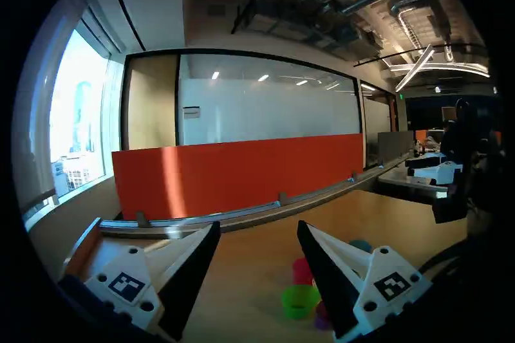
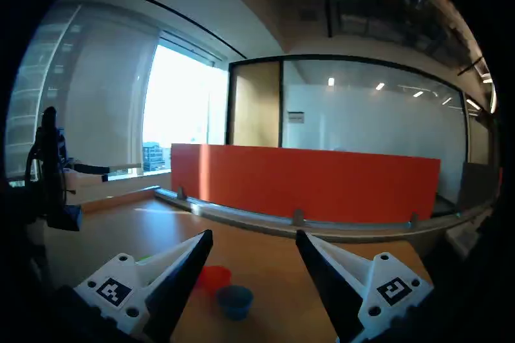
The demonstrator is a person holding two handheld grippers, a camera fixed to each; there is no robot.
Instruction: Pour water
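While both my grippers hang spread wide and empty, the wooden table [image 1: 257, 266] runs out to an orange divider [image 1: 238, 172]. Between my left gripper's [image 1: 257, 226] fingers [image 1: 161, 266] sits a green cup [image 1: 299, 300], a pink cup [image 1: 302, 270] just behind it. My right gripper [image 2: 253, 233] frames a red cup [image 2: 214, 277] beside a blue cup [image 2: 235, 300]. Black-and-white square markers [image 1: 125, 285] label my fingers. A small wall sign [image 2: 295, 117] is too small to read.
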